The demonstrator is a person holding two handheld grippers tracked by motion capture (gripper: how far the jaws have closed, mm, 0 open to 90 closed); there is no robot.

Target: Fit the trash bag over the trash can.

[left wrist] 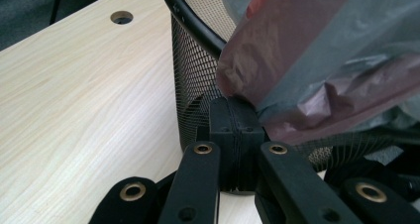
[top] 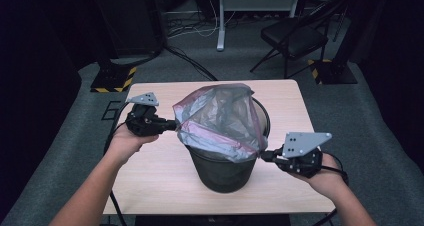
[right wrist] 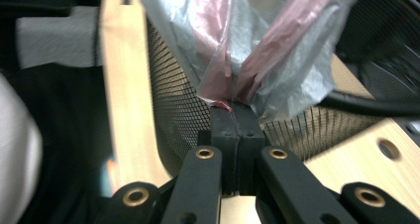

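A black mesh bin (top: 222,170) stands upright in the middle of the wooden table (top: 150,171). A grey translucent plastic bag (top: 220,118) with a red band is stretched over its mouth. My left gripper (top: 175,125) is shut on the bag's left edge, beside the bin's rim. My right gripper (top: 263,155) is shut on the bag's right edge, at the front right of the bin. In the left gripper view the bag (left wrist: 317,60) bunches above the closed jaws, in front of the mesh bin (left wrist: 195,80). In the right gripper view the bag (right wrist: 257,50) rises from the closed jaws against the bin (right wrist: 178,120).
A black folding chair (top: 295,36) and a desk leg (top: 220,21) stand beyond the table on grey carpet. Yellow-and-black striped stand bases (top: 114,79) sit at both far corners. Cables run along the floor behind the table.
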